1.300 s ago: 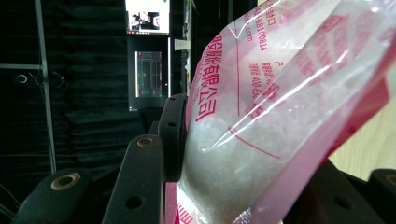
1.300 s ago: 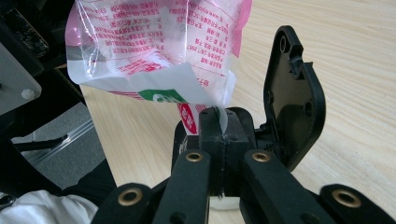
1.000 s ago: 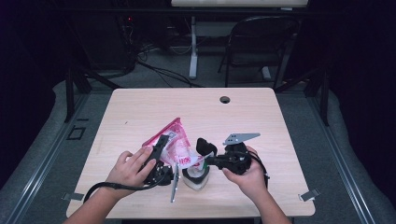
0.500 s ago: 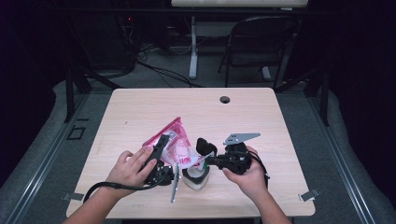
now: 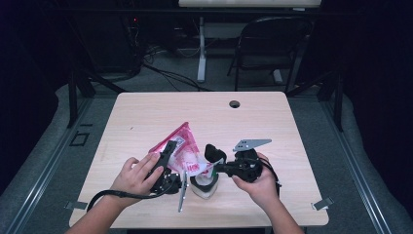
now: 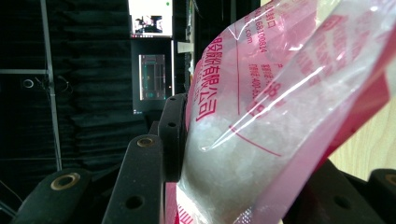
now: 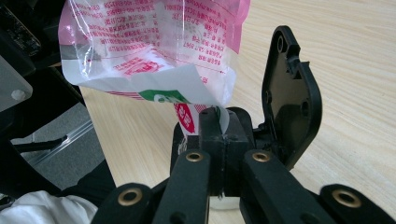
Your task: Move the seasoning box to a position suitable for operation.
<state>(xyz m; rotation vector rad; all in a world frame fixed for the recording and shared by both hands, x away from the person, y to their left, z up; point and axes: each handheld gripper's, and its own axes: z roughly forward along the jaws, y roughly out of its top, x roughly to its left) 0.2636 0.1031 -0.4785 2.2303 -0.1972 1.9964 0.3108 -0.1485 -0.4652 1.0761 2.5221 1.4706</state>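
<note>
Pink plastic bag of white granules (image 5: 182, 151) hangs above the counter (image 5: 146, 117), left gripper (image 5: 168, 156) clamping its body, right gripper (image 7: 219, 123) pinching its corner over a white cup (image 5: 204, 187); I'd tilt slowly, keeping that corner centred.

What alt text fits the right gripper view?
The right hand-held gripper pinches the lower edge of a pink and clear printed plastic bag, its black jaws closed on the film. Below lies a light wooden table.
</note>
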